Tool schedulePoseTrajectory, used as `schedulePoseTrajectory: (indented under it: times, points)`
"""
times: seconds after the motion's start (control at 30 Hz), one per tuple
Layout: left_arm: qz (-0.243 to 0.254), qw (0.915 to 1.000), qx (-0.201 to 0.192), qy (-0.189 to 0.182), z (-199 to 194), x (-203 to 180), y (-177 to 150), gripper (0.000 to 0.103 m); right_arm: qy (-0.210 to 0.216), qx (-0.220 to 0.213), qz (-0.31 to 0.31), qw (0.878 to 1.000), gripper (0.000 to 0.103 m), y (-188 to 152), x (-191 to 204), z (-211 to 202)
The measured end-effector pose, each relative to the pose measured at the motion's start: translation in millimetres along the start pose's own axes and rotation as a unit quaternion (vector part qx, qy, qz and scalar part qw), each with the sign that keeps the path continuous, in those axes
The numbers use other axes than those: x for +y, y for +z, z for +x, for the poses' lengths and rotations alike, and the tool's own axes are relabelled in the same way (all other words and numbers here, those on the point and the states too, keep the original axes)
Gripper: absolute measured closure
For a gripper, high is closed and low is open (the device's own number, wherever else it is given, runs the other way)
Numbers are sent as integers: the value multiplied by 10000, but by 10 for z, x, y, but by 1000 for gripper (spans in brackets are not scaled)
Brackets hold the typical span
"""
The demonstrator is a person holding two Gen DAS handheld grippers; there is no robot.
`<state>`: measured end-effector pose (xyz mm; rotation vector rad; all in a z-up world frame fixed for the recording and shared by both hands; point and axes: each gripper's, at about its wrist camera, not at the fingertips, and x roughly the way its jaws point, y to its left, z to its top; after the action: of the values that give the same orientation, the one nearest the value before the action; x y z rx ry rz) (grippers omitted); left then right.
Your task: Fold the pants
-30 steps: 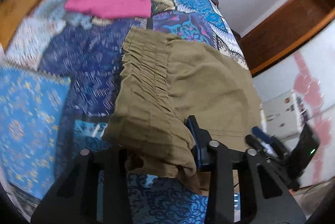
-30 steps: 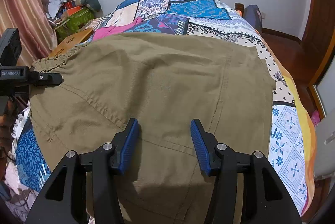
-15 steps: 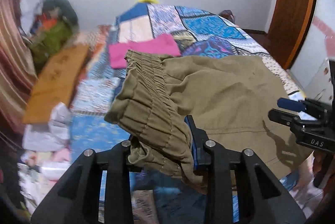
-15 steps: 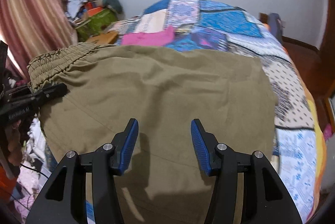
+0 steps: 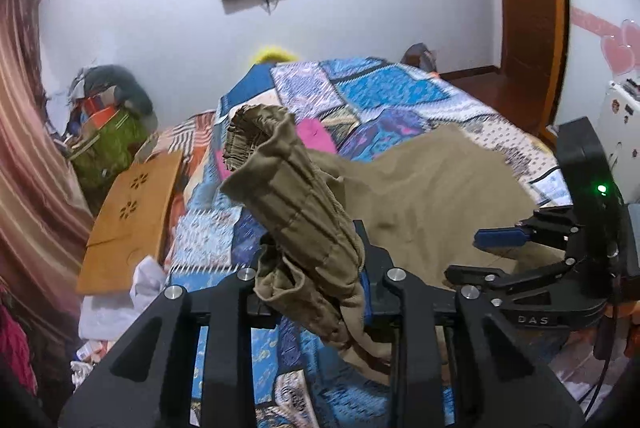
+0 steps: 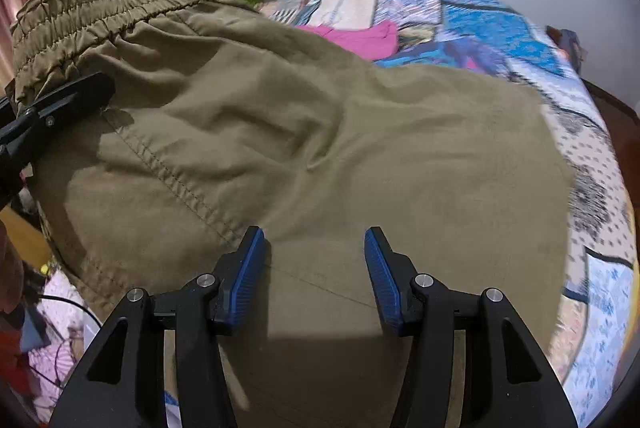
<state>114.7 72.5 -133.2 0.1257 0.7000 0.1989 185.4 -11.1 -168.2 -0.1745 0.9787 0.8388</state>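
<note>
On my left, the left gripper has the bunched elastic waistband of the olive pants between its jaws, which are closing on it, holding that end lifted off the patchwork bedspread. Rightward, the pants spread across the bed. My right gripper hovers above them, jaws apart, gripping nothing.

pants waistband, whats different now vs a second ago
The left gripper, clamped on the olive pants' elastic waistband, has lifted it off the patchwork bedspread, and that end now hangs bunched in the air; its jaws are closing tighter on the cloth. The right gripper stays open above the pants, holding nothing. The pink garment has not moved.
</note>
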Motion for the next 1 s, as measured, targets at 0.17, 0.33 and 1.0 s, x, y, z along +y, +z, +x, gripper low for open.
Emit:
schedulePoseTrajectory:
  times: [0.17, 0.33, 1.0]
  points:
    - [141, 9997, -150, -159, -73, -197, 150, 75, -273, -329, 533, 9977, 55, -222, -374, -393]
    - [339, 9986, -263, -305, -118, -418, 246, 76, -751, -358, 904, 9924, 55, -531, -720, -649]
    - [723, 9872, 241, -1399, 130, -1362, 379, 80, -678, -201, 1249, 9896, 55, -977, -1006, -608]
